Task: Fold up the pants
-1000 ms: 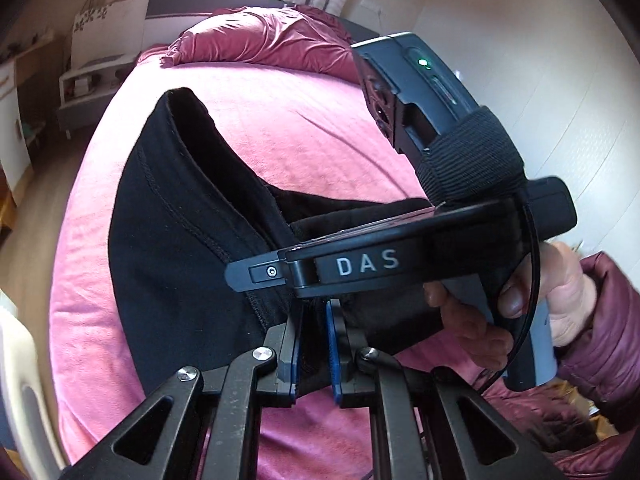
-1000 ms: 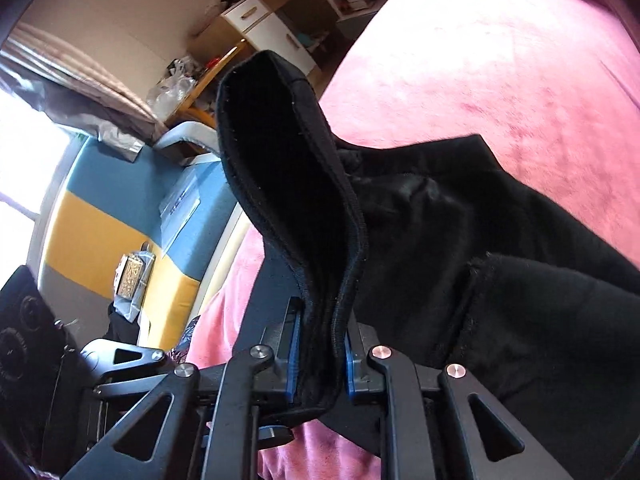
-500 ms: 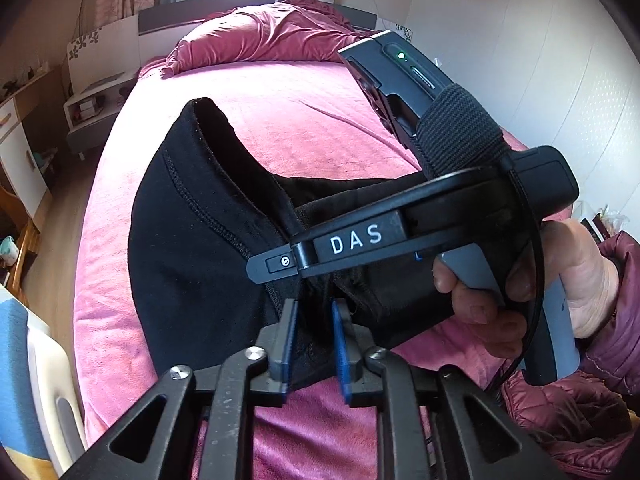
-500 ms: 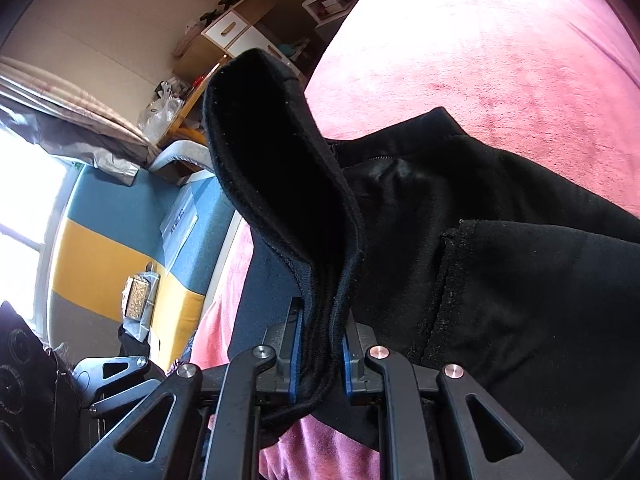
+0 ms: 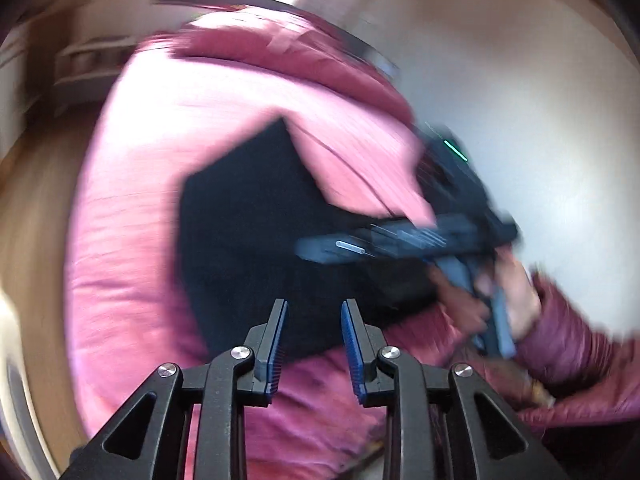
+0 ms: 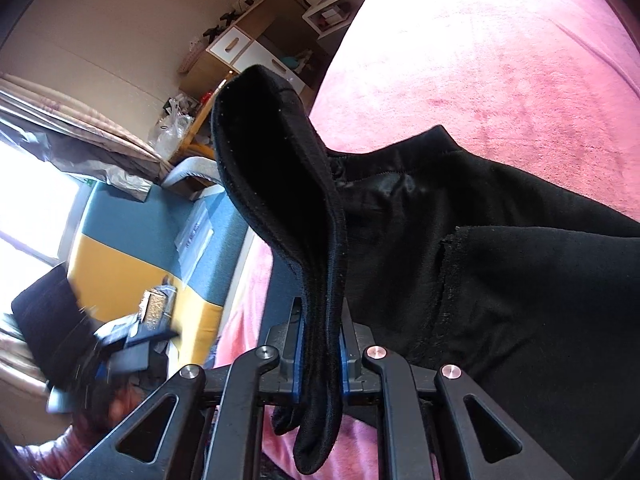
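The black pants point(image 5: 256, 232) lie on the pink bed point(image 5: 132, 208), spread over its near half, well short of the pillow point(image 5: 280, 52) at the head. The left gripper point(image 5: 313, 334) hangs just above the near edge of the pants with its blue-padded fingers point(image 5: 276, 344) apart and nothing between them; this view is blurred. The right gripper point(image 6: 320, 356) has its fingers point(image 6: 297, 360) clamped on a thick fold of the pants point(image 6: 500, 264), and a loop of that cloth stands up from the grip while the rest drapes down onto the bed point(image 6: 480, 60). Beside the bed, a wooden desk point(image 6: 248, 44) stands against the wall.
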`<state>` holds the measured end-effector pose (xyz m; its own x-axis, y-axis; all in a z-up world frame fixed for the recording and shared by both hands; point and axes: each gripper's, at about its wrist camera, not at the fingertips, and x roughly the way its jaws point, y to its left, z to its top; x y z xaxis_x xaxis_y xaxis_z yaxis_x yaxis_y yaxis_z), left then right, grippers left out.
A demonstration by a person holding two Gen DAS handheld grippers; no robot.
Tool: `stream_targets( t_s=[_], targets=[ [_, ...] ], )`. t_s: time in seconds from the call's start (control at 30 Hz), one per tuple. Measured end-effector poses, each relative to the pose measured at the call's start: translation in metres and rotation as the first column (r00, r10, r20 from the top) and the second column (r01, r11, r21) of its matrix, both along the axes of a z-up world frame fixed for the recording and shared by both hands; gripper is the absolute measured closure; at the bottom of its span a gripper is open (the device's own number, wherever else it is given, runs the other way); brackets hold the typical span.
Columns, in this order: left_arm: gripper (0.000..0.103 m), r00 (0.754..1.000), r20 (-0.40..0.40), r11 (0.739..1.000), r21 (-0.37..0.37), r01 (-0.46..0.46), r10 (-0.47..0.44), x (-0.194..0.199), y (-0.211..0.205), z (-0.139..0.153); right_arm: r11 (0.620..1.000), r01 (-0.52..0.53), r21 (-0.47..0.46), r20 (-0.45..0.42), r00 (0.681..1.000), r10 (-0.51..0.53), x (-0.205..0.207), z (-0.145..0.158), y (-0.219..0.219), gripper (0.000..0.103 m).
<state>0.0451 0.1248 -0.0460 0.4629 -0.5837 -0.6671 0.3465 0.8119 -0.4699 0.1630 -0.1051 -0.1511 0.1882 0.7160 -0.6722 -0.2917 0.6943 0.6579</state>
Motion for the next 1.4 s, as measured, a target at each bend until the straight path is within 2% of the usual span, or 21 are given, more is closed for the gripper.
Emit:
stream_targets(
  t_s=[0.07, 0.17, 0.27, 0.37, 0.57, 0.73, 0.87, 1.03, 1.2, 1.4],
  targets=[
    [0.076, 0.987, -0.044, 0.986, -0.052, -0.157, 0.155, 0.005, 0.043, -0.006, 1.000, -0.006, 0.008, 0.010, 1.000, 0.006, -0.002, 0.007, 0.002, 0.090],
    [0.076, 0.949, -0.081, 0.944, -0.110, -0.312, 0.304, 0.007, 0.088, -0.015, 1.000, -0.022, 0.022, 0.050, 0.999, 0.021, -0.006, 0.026, 0.006, 0.090],
    [0.076, 0.930, -0.097, 0.926, -0.095, -0.364, 0.356, 0.008, 0.099, -0.024, 0.999, -0.027, 0.038, 0.101, 0.995, 0.023, -0.013, 0.052, 0.006, 0.090],
    [0.075, 0.933, -0.118, 0.933, -0.083, -0.350, 0.339, 0.014, 0.089, -0.032, 0.998, -0.016, 0.054, 0.138, 0.990, 0.009, -0.017, 0.073, -0.002, 0.091],
    [0.074, 0.962, -0.077, 0.962, -0.055, -0.268, 0.263, 0.034, 0.040, -0.027, 0.996, 0.039, 0.081, 0.199, 0.978, -0.055, -0.035, 0.109, -0.046, 0.091],
    [0.073, 0.979, -0.054, 0.977, -0.070, -0.200, 0.197, 0.060, -0.006, -0.020, 0.987, 0.135, 0.083, 0.224, 0.963, -0.150, -0.054, 0.117, -0.095, 0.091],
    [0.073, 0.991, -0.050, 0.990, -0.062, -0.127, 0.124, 0.078, -0.049, -0.019, 0.972, 0.223, 0.073, 0.200, 0.951, -0.234, -0.066, 0.106, -0.136, 0.091],
    [0.073, 0.997, -0.077, 0.999, -0.014, -0.029, 0.028, 0.090, -0.100, -0.033, 0.951, 0.308, 0.026, 0.150, 0.939, -0.308, -0.073, 0.075, -0.180, 0.091],
    [0.074, 0.989, -0.131, 0.995, 0.063, 0.071, -0.062, 0.085, -0.140, -0.062, 0.919, 0.392, -0.033, 0.051, 0.919, -0.390, -0.070, 0.018, -0.223, 0.091],
    [0.074, 0.983, -0.142, 0.988, 0.091, 0.128, -0.114, 0.073, -0.166, -0.075, 0.875, 0.478, -0.082, -0.039, 0.876, -0.482, -0.069, -0.036, -0.251, 0.091]
  ],
)
